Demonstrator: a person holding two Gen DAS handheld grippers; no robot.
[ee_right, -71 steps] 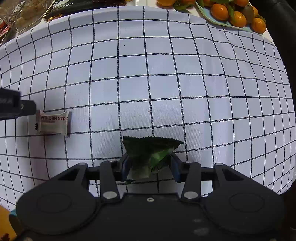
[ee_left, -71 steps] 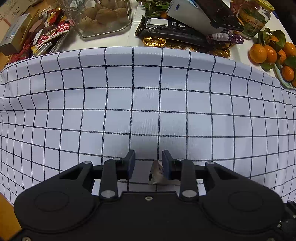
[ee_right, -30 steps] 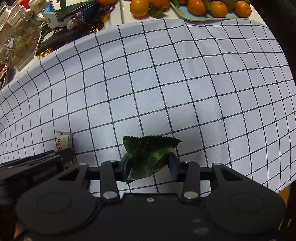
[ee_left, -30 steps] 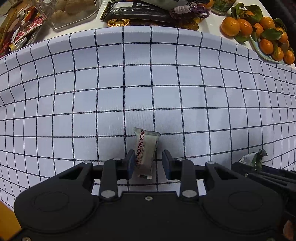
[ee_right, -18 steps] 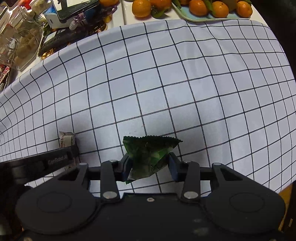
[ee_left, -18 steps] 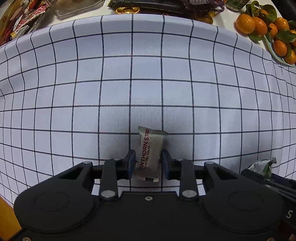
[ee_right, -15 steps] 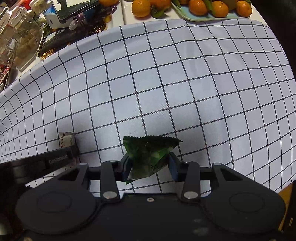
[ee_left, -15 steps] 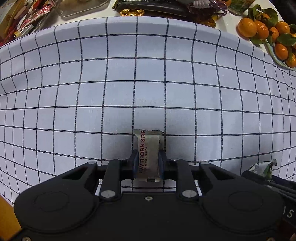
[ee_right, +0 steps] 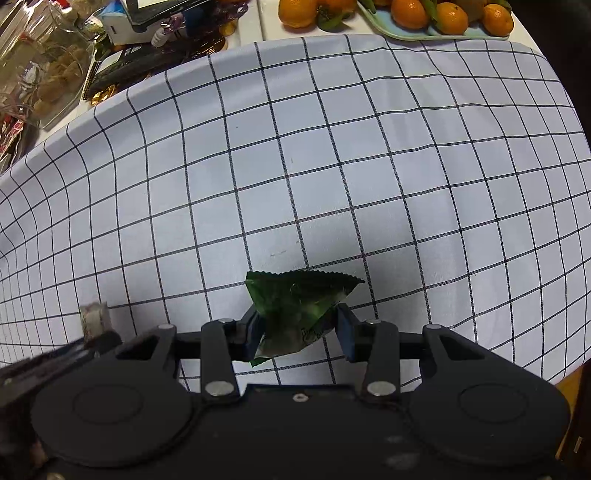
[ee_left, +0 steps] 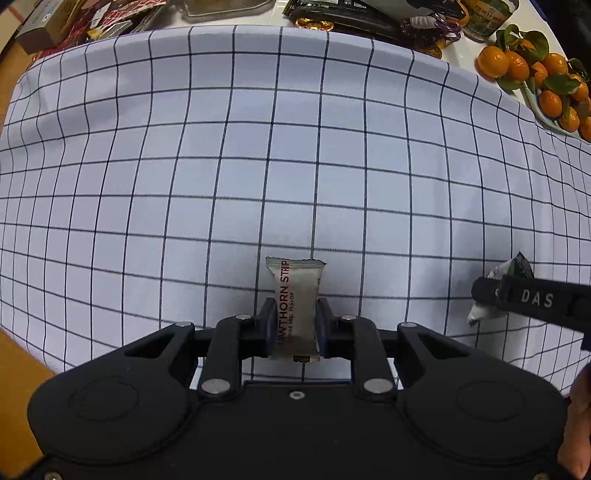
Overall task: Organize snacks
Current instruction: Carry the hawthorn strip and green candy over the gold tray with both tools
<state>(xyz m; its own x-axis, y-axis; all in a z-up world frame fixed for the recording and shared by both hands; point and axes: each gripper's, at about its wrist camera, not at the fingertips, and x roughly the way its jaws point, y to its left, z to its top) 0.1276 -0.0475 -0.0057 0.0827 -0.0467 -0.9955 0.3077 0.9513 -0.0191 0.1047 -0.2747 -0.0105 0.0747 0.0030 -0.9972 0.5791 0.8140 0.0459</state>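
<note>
My left gripper (ee_left: 294, 314) is shut on a beige hawthorn strip packet (ee_left: 295, 299), held upright and lifted above the checked cloth (ee_left: 258, 147). My right gripper (ee_right: 300, 323) is shut on a crumpled green snack packet (ee_right: 297, 310), also held above the cloth. The right gripper's finger and the green packet's tip (ee_left: 519, 264) show at the right edge of the left wrist view. The end of the hawthorn packet (ee_right: 94, 314) shows at the lower left of the right wrist view.
Beyond the cloth's far edge lie a plate of mandarins (ee_left: 539, 81), a dark snack bar pack (ee_left: 343, 7), gold coins (ee_left: 314, 25), a glass container of snacks (ee_right: 40, 66) and red wrapped snacks (ee_left: 103, 14). The table's wooden edge (ee_left: 14, 354) is at lower left.
The left gripper closed on the hawthorn strip packet and lifted it off the cloth. The right gripper kept hold of the green packet and rose slightly.
</note>
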